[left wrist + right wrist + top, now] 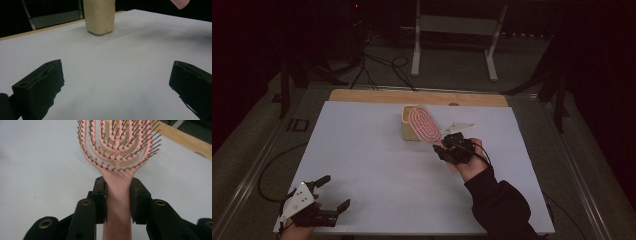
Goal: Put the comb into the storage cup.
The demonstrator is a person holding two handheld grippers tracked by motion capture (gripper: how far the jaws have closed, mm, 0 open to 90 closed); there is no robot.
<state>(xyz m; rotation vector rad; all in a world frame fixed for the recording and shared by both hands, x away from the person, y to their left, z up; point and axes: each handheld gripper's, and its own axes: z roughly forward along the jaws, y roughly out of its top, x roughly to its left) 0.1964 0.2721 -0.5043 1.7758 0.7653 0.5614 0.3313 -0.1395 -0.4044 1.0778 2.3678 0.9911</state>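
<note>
Pink hairbrush (117, 147), clamped by its handle in the right gripper (117, 195), hangs above the tan container (408, 127), not yet in it; left gripper (329, 192) rests open nearby.

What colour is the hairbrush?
The hairbrush is pink, with darker bristles; the right gripper view shows it best.

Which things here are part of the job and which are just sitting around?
In the job: pink hairbrush, clamped by its handle in the right gripper; beige container behind it.
Sitting around: left gripper, open and idle; white table cover; metal frame beyond.
</note>
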